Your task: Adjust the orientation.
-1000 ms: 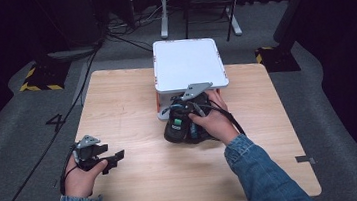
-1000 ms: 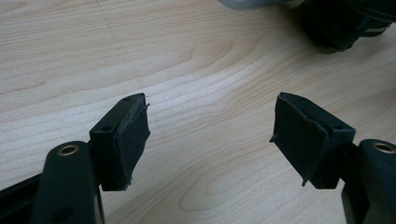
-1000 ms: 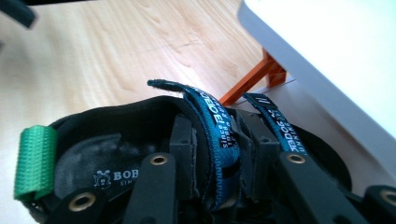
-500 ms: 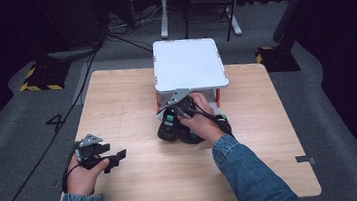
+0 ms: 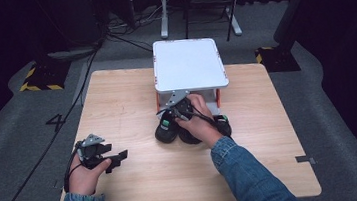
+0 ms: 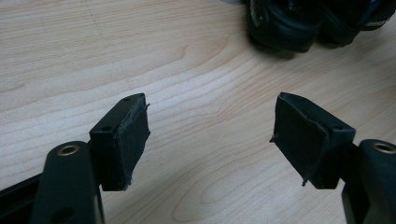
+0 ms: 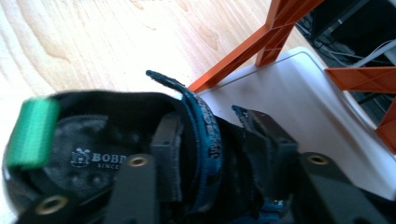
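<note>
Right gripper view puts my own two jaws nearest, rising from the bottom edge, and I see them closed on the collar of the black shoe point(image 7: 93, 144): one jaw sits inside the opening, the other outside it, with the blue-trimmed wall of the shoe pinched between them. A green tab point(image 7: 31, 133) stands at the shoe's rim to the left, and printed lettering shows on the insole. Beyond the shoe are the orange legs point(image 7: 254, 46) of the small rack and its white lower shelf point(image 7: 299, 107), just behind the shoe.

From the high view, my left gripper point(image 5: 103, 156) is close to the near left edge of the table point(image 5: 116, 102), and the right gripper point(image 5: 175, 112) is farther in at the middle, its hand over the shoe, with a second black shoe point(image 5: 219, 126) touching it on the right. Both shoes stand just in front of the rack, whose white top point(image 5: 188, 64) is the farthest thing on the table.

In the left gripper view my jaws stand wide apart with only bare wood between them; the shoes lie well beyond their tips.
</note>
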`<state>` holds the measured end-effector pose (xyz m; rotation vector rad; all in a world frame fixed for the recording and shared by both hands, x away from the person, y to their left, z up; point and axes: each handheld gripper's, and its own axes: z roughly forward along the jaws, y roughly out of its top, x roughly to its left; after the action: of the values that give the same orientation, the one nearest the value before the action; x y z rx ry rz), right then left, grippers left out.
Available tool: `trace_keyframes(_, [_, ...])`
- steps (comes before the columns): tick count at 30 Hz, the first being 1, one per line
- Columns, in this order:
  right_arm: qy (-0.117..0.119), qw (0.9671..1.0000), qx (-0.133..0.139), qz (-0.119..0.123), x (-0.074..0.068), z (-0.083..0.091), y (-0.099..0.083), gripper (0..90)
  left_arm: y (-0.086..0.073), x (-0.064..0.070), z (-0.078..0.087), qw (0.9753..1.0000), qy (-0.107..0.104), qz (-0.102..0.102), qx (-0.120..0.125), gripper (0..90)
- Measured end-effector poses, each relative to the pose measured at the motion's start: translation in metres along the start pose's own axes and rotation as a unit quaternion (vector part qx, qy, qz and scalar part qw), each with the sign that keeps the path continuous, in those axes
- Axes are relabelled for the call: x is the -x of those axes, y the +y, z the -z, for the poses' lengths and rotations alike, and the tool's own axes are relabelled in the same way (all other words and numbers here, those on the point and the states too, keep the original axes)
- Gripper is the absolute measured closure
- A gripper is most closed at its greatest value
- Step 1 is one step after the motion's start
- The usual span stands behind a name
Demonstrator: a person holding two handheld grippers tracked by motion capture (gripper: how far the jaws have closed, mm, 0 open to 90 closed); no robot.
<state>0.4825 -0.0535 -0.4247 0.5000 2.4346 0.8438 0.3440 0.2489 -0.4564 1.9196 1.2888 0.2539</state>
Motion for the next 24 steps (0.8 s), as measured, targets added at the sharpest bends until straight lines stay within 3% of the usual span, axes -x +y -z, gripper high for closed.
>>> trace_keyframes(3, [0.011,0.9999,-0.002,-0.006,-0.003,0.005,0.000,47.5,0.000,0.002,-0.002,1.0000,-0.002,-0.001,-0.004,27.1])
trace_keyframes(7, [0.027,0.9982,0.035,-0.041,-0.001,0.019,0.000,41.8,0.000,0.003,-0.005,0.9999,-0.005,-0.006,-0.007,27.1])
trace_keyframes(11, [0.027,0.9955,0.066,-0.063,0.000,0.045,-0.008,39.1,0.001,0.006,-0.007,0.9999,-0.006,-0.013,-0.009,27.1])
trace_keyframes(15, [0.017,0.9916,0.088,-0.093,0.001,0.082,-0.031,38.6,0.004,0.011,-0.012,0.9997,-0.005,-0.024,-0.003,27.9])
trace_keyframes(19, [-0.003,0.9859,0.102,-0.132,0.007,0.123,-0.067,37.3,0.007,0.017,-0.013,0.9990,-0.011,-0.044,0.003,28.3])
trace_keyframes(24, [-0.020,0.9776,0.106,-0.181,0.014,0.151,-0.106,35.9,0.007,0.023,-0.012,0.9985,-0.005,-0.053,0.007,29.3])
